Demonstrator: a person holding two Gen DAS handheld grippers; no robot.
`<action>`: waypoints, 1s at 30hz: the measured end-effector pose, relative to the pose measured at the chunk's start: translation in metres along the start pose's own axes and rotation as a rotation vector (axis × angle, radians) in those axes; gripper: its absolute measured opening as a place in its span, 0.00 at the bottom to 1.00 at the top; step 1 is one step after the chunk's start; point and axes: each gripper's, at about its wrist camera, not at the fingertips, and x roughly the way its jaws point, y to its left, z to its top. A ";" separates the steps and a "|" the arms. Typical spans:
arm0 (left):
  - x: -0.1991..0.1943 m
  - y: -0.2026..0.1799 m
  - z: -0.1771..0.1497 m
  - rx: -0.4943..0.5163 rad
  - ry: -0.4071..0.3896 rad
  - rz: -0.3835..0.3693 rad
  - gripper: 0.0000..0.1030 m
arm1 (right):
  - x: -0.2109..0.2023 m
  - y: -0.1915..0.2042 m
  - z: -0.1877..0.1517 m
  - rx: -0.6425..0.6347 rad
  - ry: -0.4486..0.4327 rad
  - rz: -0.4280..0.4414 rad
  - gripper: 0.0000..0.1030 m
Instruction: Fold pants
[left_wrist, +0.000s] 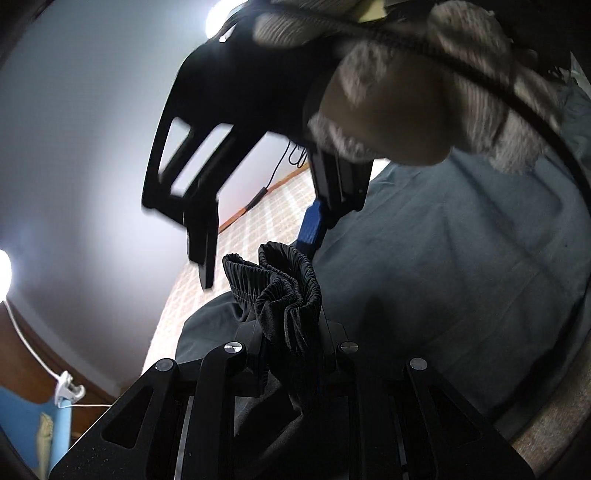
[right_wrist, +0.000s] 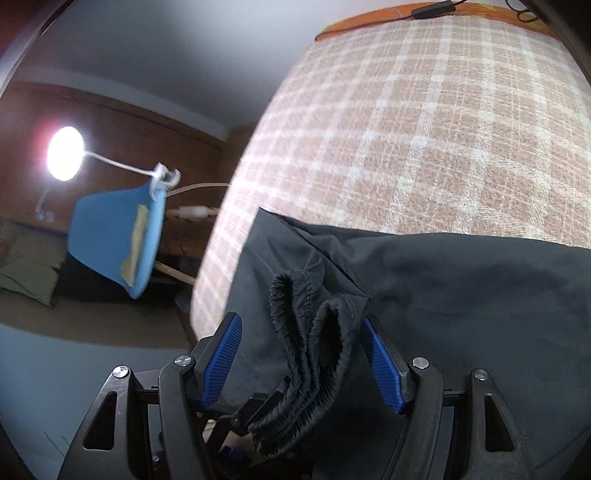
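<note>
While my left gripper (left_wrist: 291, 332) is clamping the gathered waistband (left_wrist: 280, 291) of the pants (left_wrist: 443, 258), I am holding the right gripper (right_wrist: 301, 354) with jaws apart, straddling that same bunch, which is running lengthwise between its pads.

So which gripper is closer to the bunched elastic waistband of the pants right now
Left. The left gripper is clamped on the waistband; the right gripper stands open around the same bunch, its blue pads not pressing it.

Dark pants (right_wrist: 443, 295) on checked bedcover (right_wrist: 406, 129) — elastic waistband (right_wrist: 314, 354) bunched, lifted
</note>
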 end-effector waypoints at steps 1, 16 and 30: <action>-0.001 -0.001 0.001 0.000 -0.001 -0.001 0.16 | 0.004 0.002 0.000 -0.008 0.012 -0.025 0.68; -0.028 0.045 0.006 -0.399 0.004 -0.241 0.20 | -0.012 0.007 -0.019 -0.055 -0.092 -0.020 0.15; -0.054 0.031 0.055 -0.495 -0.068 -0.468 0.19 | -0.096 -0.012 -0.058 -0.038 -0.207 -0.012 0.15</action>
